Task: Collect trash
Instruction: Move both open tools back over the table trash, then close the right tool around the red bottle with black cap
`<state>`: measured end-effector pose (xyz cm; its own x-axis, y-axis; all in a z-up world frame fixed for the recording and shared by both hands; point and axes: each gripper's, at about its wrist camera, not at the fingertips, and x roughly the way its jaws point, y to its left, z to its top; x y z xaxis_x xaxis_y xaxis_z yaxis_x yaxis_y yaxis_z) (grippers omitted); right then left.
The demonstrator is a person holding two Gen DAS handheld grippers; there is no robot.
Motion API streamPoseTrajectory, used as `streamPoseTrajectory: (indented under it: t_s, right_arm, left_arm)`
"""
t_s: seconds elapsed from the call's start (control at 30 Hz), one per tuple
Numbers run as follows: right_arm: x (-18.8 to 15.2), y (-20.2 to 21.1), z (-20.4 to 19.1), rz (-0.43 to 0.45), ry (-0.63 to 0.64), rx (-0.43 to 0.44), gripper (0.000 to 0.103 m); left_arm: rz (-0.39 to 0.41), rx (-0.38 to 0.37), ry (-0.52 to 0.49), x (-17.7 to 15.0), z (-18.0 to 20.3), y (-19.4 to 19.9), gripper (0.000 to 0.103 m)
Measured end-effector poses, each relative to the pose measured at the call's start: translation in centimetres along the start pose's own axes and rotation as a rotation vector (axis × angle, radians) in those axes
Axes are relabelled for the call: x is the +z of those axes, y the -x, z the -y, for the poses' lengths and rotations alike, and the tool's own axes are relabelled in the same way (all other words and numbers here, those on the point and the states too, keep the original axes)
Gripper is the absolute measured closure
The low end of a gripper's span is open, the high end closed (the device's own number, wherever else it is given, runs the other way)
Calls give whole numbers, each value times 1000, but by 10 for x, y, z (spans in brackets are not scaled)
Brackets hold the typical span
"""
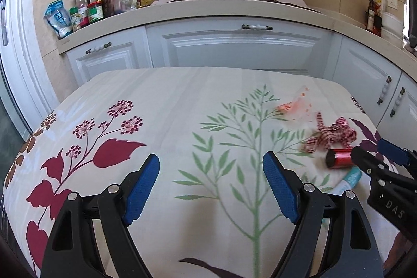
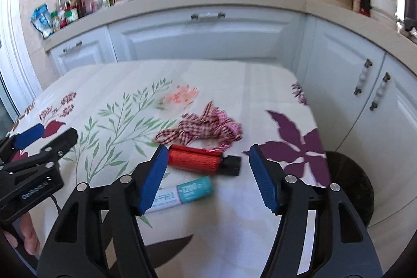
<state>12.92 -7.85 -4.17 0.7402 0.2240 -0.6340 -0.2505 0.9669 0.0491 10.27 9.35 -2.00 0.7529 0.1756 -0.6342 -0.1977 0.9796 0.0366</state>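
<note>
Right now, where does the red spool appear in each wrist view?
Left wrist: the red spool lies at the far right, below the checked ribbon.
Right wrist: the red spool lies near the centre, between the open jaws.
Shared landmark: the checked ribbon, just beyond it in both.

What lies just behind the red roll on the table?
A crumpled checked ribbon lies behind the red roll, a clear orange-printed wrapper farther back. Whether ribbon and roll touch cannot be told.
</note>
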Motion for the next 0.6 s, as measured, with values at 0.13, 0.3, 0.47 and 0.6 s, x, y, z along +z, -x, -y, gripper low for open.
streamPoseTrajectory:
  t_s: [0.13, 0.3, 0.47, 0.6]
  right_arm:
    - [2, -9, -1, -32, -25, -5, 33]
    - [2, -22, -3, -90, -30, -23, 27]
    - [1, -29, -4, -123, -29, -33, 27]
    - [1, -33, -3, -143, -34, -31, 28]
  left_arm:
    - [-9, 8, 26, 0, -16, -4, 24]
    - [-16, 5, 54, 1, -28, -8, 24]
    - [-20, -7, 56, 0, -28, -9, 24]
    - [-25, -19, 50, -1, -25, -10, 24]
